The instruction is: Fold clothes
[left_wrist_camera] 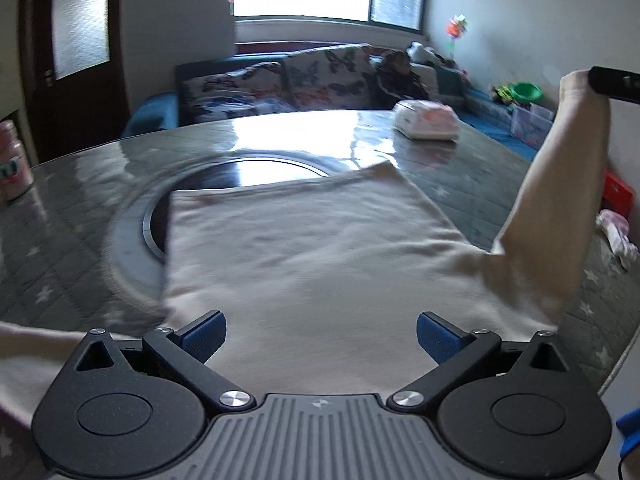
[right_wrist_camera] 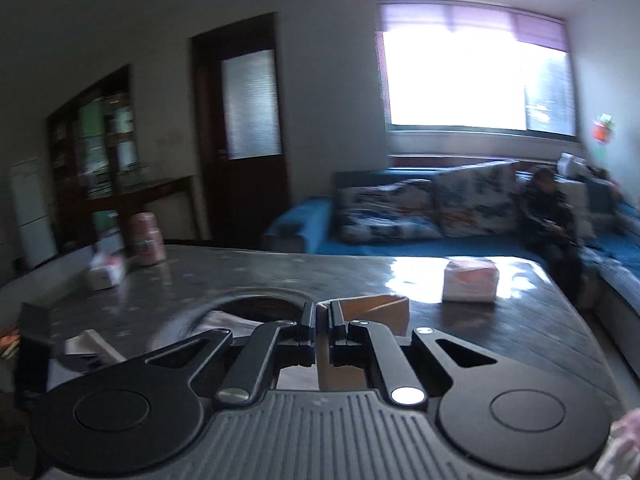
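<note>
Garments: one beige shirt (left_wrist_camera: 304,248) lies flat on the table (left_wrist_camera: 80,216), its body spread over part of the round dark inset (left_wrist_camera: 248,170) in the tabletop.
Sleeves: one sleeve (left_wrist_camera: 560,184) is lifted off the table at the right, stretched upward to the right gripper (left_wrist_camera: 614,84); a second stretch of the cloth trails off at the lower left edge.
Left gripper (left_wrist_camera: 321,338): jaws wide open, holding nothing; the blue pads (left_wrist_camera: 204,338) hover above the near part of the shirt.
Right gripper, own view (right_wrist_camera: 321,318): jaws nearly closed, a thin strip of beige cloth pinched between the fingers; more beige fabric shows just beyond the tips.
Boxes on table: two in the right wrist view, one white tissue pack (right_wrist_camera: 471,281) at the far side, well apart from the shirt, and one small white box (right_wrist_camera: 106,272) at the far left.
Tins: one pink tin (right_wrist_camera: 145,240) just beside the small box.
Sofa: one blue sofa (right_wrist_camera: 304,220) behind the table, with two patterned cushions (right_wrist_camera: 384,212) under the window (right_wrist_camera: 476,80).
Person: one seated on the sofa (right_wrist_camera: 550,208), blurred.
Door: one dark door (right_wrist_camera: 244,128) with a frosted pane.
In the way: the inset rim under the shirt's far left corner; the tissue pack stays beyond the far hem.
</note>
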The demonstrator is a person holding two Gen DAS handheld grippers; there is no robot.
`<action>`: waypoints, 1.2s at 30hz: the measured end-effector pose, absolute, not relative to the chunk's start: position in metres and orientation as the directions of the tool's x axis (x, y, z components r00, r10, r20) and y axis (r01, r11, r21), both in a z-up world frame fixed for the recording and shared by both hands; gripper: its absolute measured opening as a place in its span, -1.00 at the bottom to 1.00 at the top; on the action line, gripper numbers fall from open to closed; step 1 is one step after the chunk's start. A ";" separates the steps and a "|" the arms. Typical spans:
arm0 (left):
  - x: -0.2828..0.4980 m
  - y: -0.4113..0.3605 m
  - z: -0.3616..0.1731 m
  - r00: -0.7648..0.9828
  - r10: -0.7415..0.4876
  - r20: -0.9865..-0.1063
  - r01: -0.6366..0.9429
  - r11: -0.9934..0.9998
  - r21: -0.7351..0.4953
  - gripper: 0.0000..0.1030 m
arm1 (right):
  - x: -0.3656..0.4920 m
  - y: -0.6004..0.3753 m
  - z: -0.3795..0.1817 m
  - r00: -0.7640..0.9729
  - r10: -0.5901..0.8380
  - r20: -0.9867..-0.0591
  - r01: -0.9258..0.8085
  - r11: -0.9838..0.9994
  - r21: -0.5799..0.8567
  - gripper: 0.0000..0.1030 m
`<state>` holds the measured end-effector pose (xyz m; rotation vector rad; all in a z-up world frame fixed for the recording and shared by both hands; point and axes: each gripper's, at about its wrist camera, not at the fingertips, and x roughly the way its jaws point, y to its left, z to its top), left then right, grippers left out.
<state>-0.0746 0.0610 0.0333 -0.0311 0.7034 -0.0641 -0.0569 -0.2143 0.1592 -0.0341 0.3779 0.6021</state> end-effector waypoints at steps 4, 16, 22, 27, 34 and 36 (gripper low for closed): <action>-0.085 0.084 0.032 0.769 -0.034 -0.638 -0.009 0.998 -0.063 1.00 | -0.057 -0.171 0.155 0.672 0.625 -0.397 -0.658 0.750 0.067 -0.91; -0.115 0.132 0.027 0.762 0.077 -0.643 -0.161 0.984 -0.072 1.00 | -0.062 -0.060 0.079 0.390 0.716 -0.580 -0.838 0.537 0.099 -0.90; -0.121 0.146 0.027 0.752 0.117 -0.649 -0.210 0.976 -0.067 1.00 | -0.070 -0.048 0.057 0.305 0.725 -0.617 -0.872 0.473 0.126 -0.76; -0.119 0.144 0.033 0.766 0.107 -0.634 -0.201 0.977 -0.077 1.00 | -0.073 -0.077 0.073 0.321 0.736 -0.596 -0.866 0.483 0.131 -0.48; -0.103 0.112 0.037 0.796 0.010 -0.605 -0.068 0.995 -0.073 0.91 | -0.058 -0.153 0.070 0.485 0.615 -0.621 -0.734 0.673 0.093 -0.49; -0.099 0.103 0.038 0.802 -0.019 -0.597 -0.029 0.997 -0.070 0.86 | -0.052 -0.172 0.065 0.538 0.566 -0.625 -0.678 0.731 0.079 -0.49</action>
